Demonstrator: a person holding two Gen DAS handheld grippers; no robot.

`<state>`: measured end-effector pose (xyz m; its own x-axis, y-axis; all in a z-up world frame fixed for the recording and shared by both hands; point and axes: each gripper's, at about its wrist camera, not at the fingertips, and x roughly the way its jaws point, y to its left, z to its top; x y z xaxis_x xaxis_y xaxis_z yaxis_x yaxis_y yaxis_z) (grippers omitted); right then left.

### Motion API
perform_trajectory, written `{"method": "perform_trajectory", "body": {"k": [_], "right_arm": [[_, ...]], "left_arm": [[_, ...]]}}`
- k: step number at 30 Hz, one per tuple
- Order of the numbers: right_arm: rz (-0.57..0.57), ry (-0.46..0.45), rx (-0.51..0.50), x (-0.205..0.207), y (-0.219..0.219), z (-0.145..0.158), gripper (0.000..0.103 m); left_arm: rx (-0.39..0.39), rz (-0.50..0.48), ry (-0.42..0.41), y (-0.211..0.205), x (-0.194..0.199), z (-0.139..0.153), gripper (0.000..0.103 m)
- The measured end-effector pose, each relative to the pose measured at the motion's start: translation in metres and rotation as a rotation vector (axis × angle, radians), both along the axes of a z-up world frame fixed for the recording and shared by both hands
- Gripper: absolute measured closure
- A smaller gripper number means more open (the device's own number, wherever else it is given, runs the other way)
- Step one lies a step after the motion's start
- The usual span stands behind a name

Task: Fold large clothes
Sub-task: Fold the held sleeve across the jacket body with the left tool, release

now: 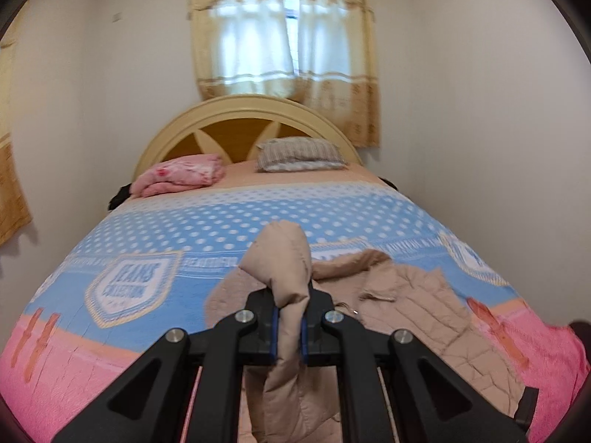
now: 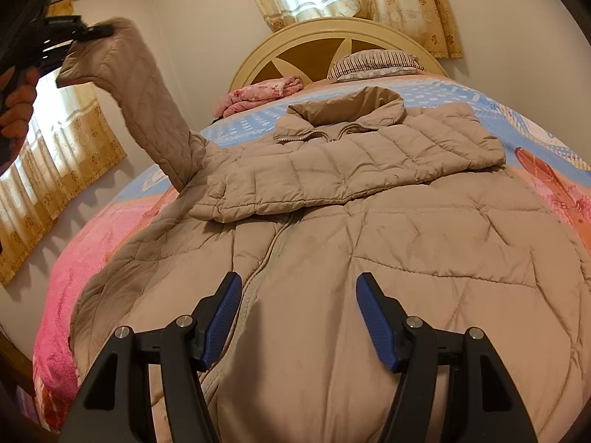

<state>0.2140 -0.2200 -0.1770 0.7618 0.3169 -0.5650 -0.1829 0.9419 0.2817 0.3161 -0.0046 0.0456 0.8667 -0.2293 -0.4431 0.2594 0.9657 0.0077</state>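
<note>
While the beige quilted coat (image 2: 332,258) lies spread over the bed (image 2: 74,269), the left gripper (image 1: 290,326) pinches its left sleeve (image 2: 147,110) aloft. The right gripper (image 2: 299,317) hovers wide, empty, above the coat's near hem. A folded pink blanket (image 2: 266,92) and striped pillow (image 2: 373,62) sit by the far headboard (image 2: 325,37).

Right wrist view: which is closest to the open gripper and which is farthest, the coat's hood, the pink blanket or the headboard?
From the right gripper, which is open over the coat's lower half:
1. Hood, at the coat's top end, straight ahead.
2. Pink blanket, folded, ahead and left, near the head of the bed.
3. Headboard, behind the blanket, against the wall.
</note>
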Motion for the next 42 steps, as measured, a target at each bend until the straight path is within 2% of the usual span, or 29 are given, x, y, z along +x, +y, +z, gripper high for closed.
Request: {"method": "perform_trajectory", "body": {"k": [5,11,17,22,27,28,30,33,35,36,37,39,42], "right_arm": [[-0.006,-0.007,0.030,-0.002,-0.005,-0.001,0.038],[-0.003,-0.012,0.048,-0.003,-0.005,-0.002,0.037],[-0.004,-0.015,0.043,-0.004,-0.005,-0.003,0.036],[-0.001,-0.003,0.030,-0.002,-0.001,-0.005,0.036],[-0.002,-0.005,0.039,-0.003,-0.002,-0.007,0.035],[-0.003,-0.005,0.041,-0.003,-0.002,-0.007,0.035],[-0.001,-0.002,0.045,-0.002,-0.002,-0.007,0.035],[-0.001,0.000,0.052,-0.002,-0.004,-0.007,0.035],[0.000,0.003,0.054,-0.002,-0.004,-0.008,0.035],[-0.001,0.004,0.053,-0.002,-0.004,-0.008,0.035],[0.000,0.005,0.053,-0.001,-0.004,-0.008,0.035],[0.000,0.009,0.052,-0.001,-0.004,-0.007,0.035],[-0.016,0.051,0.054,0.005,-0.006,0.005,0.035]], "left_arm": [[0.052,-0.093,0.036,-0.046,0.007,-0.013,0.094],[0.093,-0.177,0.096,-0.096,0.012,-0.045,0.094],[0.126,-0.215,0.151,-0.130,0.020,-0.077,0.094],[0.154,-0.238,0.225,-0.159,0.029,-0.117,0.094],[0.179,-0.259,0.273,-0.173,0.032,-0.142,0.092],[0.186,-0.263,0.276,-0.175,0.032,-0.145,0.086],[0.189,-0.255,0.278,-0.179,0.033,-0.147,0.085],[0.154,-0.288,0.269,-0.176,0.031,-0.140,0.080],[0.132,-0.289,0.245,-0.169,0.030,-0.133,0.061],[0.117,-0.280,0.228,-0.164,0.029,-0.130,0.046],[0.109,-0.268,0.211,-0.157,0.028,-0.127,0.037],[0.114,-0.228,0.186,-0.141,0.033,-0.126,0.036],[0.126,-0.143,0.199,-0.114,0.048,-0.135,0.036]]}}
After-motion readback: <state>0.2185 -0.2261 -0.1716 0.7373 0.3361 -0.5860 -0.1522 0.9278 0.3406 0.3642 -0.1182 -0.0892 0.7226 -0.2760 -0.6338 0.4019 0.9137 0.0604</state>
